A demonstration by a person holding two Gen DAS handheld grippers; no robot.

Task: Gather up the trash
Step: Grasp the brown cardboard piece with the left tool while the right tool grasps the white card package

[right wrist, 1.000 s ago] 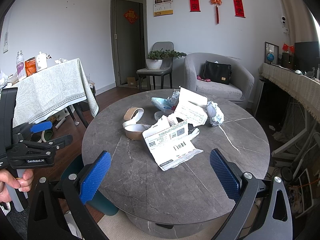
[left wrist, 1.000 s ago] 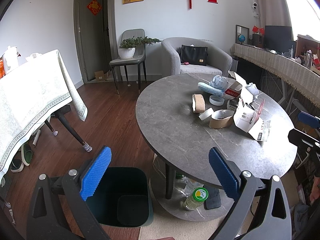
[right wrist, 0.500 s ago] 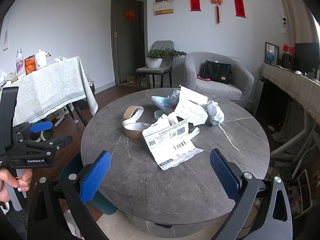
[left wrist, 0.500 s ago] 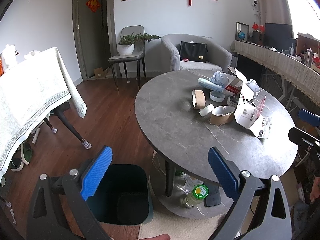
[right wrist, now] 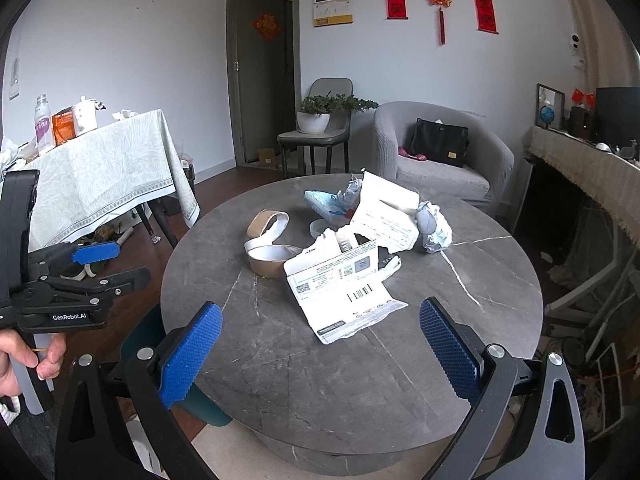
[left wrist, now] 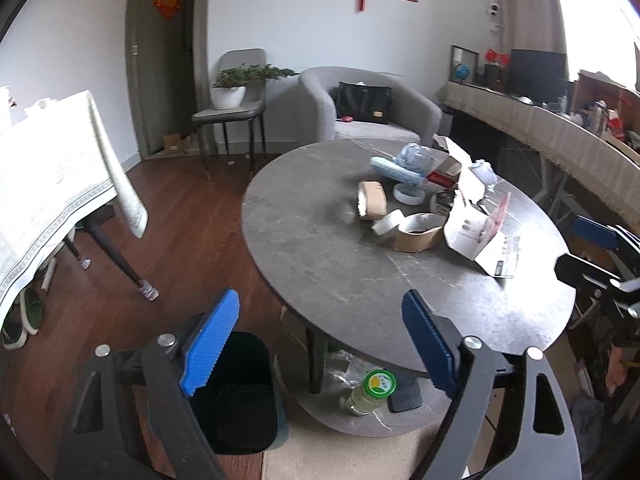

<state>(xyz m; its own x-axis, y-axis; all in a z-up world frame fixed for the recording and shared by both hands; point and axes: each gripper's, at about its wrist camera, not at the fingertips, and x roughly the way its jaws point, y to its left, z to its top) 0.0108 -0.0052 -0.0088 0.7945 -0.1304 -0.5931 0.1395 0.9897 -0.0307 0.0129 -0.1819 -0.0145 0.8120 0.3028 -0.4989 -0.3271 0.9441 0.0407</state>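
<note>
Your left gripper (left wrist: 320, 336) hangs empty over the dark plastic bin (left wrist: 240, 392), jaws closing (ribbed blue pads). On the round stone-grey table (right wrist: 320, 380) lie cardboard tape rolls (right wrist: 268, 240), torn paper packaging (right wrist: 344, 284), crumpled tissue (right wrist: 434, 226). Your right gripper (right wrist: 320, 352) gapes wide, empty.

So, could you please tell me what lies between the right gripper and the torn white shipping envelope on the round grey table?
Only bare grey tabletop separates the right gripper from the envelope, seen in the right wrist view.
</note>
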